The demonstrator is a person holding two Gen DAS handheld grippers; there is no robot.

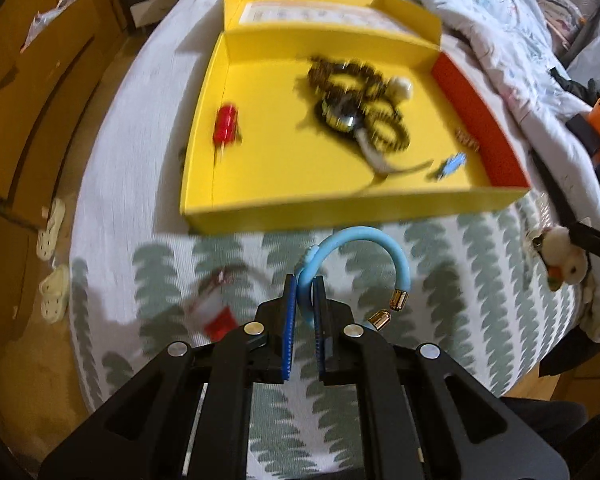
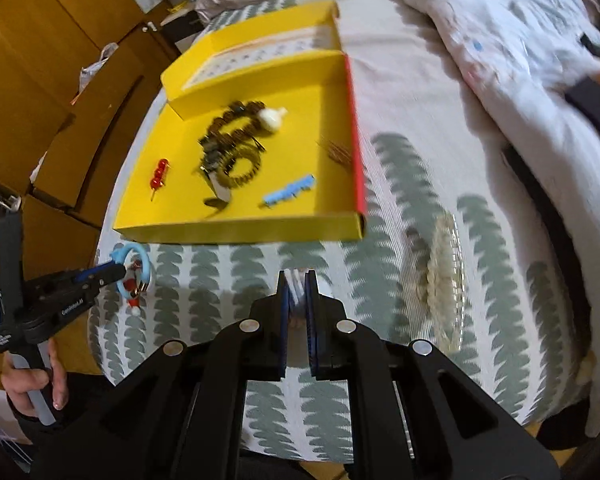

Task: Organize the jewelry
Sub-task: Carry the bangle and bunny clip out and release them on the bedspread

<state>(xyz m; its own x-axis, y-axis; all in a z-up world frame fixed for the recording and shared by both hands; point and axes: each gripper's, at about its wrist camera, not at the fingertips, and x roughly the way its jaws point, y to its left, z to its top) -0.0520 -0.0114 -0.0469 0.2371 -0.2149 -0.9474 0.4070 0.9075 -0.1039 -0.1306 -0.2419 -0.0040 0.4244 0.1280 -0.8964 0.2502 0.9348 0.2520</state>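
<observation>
Above the patterned bed [image 1: 440, 248], a blue bracelet [image 1: 364, 240] is clamped by the left gripper [image 1: 305, 284] before a yellow tray [image 1: 320, 204]; something pale and blurred is pinched by the right gripper [image 2: 298, 280].

Warm, dim indoor light; heavy motion blur, fisheye bending, dark vignetted corners.

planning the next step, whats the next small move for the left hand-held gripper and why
Probably carry it forward over the yellow box front wall, then release. The left hand-held gripper is shut on the blue bracelet, lifted short of the box, where the beaded bracelets already lie.
</observation>
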